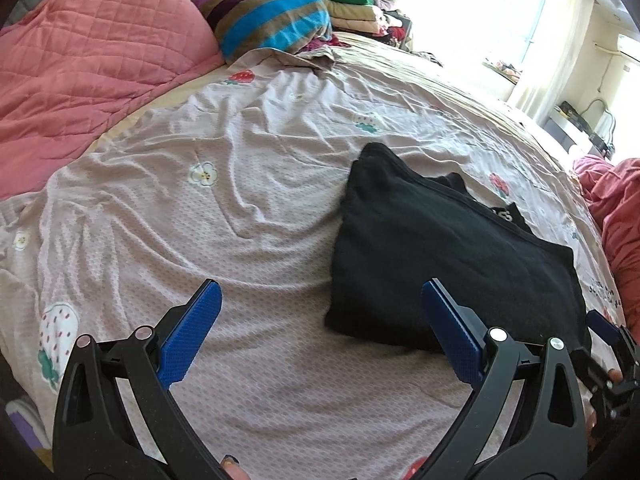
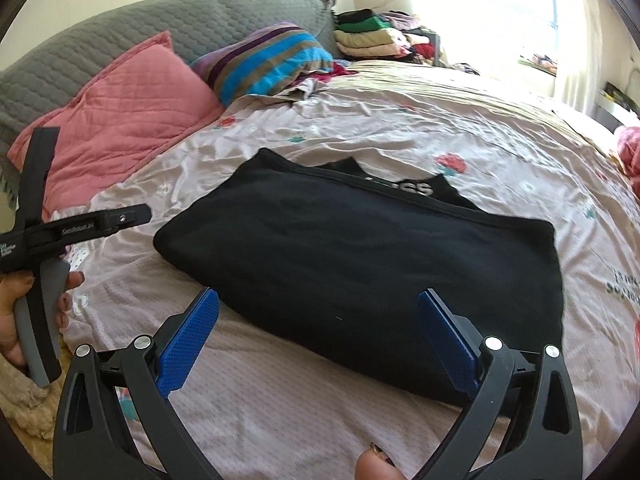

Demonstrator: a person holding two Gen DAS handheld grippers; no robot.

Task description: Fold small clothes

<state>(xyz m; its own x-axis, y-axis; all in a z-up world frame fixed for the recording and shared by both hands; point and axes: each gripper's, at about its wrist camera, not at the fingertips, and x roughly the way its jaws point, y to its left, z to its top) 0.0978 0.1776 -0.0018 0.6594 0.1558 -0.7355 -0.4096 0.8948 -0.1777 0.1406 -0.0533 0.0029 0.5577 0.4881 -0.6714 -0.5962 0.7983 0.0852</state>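
A black garment (image 2: pixel 360 256) lies folded in a flat, roughly rectangular shape on the bed sheet (image 2: pixel 280 408); a collar with white lettering shows at its far edge. In the left wrist view the garment (image 1: pixel 440 252) lies to the right of centre. My left gripper (image 1: pixel 320 292) is open and empty, above the sheet just left of the garment's near corner. My right gripper (image 2: pixel 318 300) is open and empty, above the garment's near edge. The left gripper's body (image 2: pixel 60 228) shows at the left of the right wrist view.
A pink quilted pillow (image 1: pixel 92 48) and a striped pillow (image 1: pixel 268 12) lie at the head of the bed, against a grey headboard (image 2: pixel 120 36). A stack of folded clothes (image 2: pixel 372 36) sits at the far corner. Pink bedding (image 1: pixel 616 216) lies at the right.
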